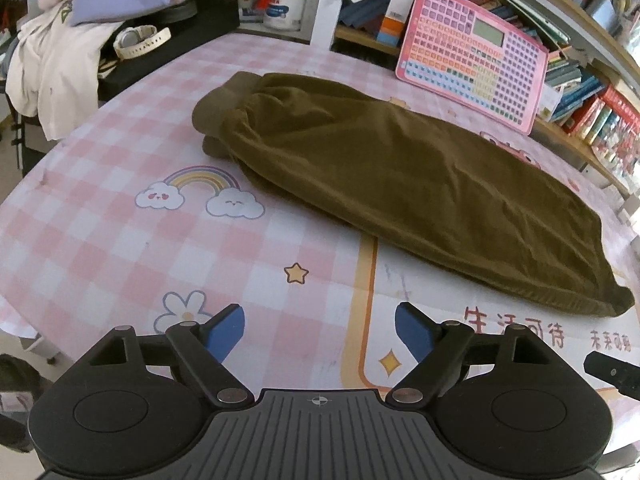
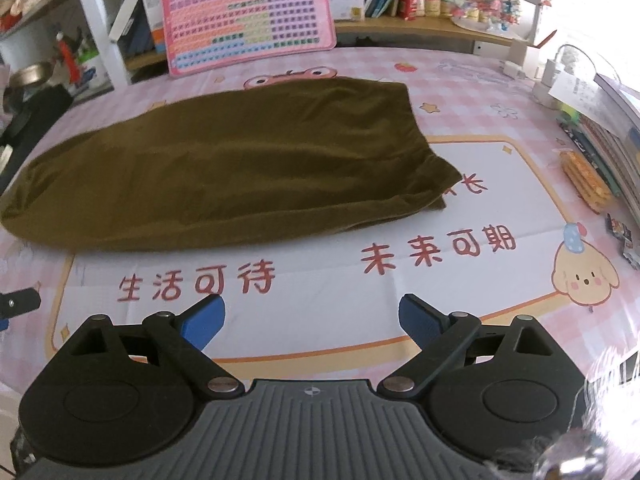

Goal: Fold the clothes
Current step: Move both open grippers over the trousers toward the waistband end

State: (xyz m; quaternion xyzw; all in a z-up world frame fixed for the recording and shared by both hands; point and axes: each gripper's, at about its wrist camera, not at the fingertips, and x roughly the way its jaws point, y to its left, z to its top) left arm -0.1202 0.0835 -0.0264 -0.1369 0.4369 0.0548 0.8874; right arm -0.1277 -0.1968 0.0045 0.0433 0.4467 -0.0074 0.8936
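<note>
Your left gripper (image 1: 319,330) and right gripper (image 2: 312,322), jaws wide, hover over the pink checked worktop (image 2: 460,92) reading "生活可待" beside olive trousers (image 2: 224,168).

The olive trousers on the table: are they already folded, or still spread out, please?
Folded once lengthwise: the trousers lie as one long strip, two cuffs stacked at one end. Not yet folded crosswise.

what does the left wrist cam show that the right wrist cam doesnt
Only the left wrist view shows the trousers' ribbed cuffs, a rainbow print, a white watch and pale clothes piled at the table's far left.

Only the right wrist view shows the puppy print and stacked books on the right.

Both show the olive trousers lying flat on the pink checked tablecloth, the pink keyboard toy, and an open gripper, left gripper and right gripper, touching nothing.
</note>
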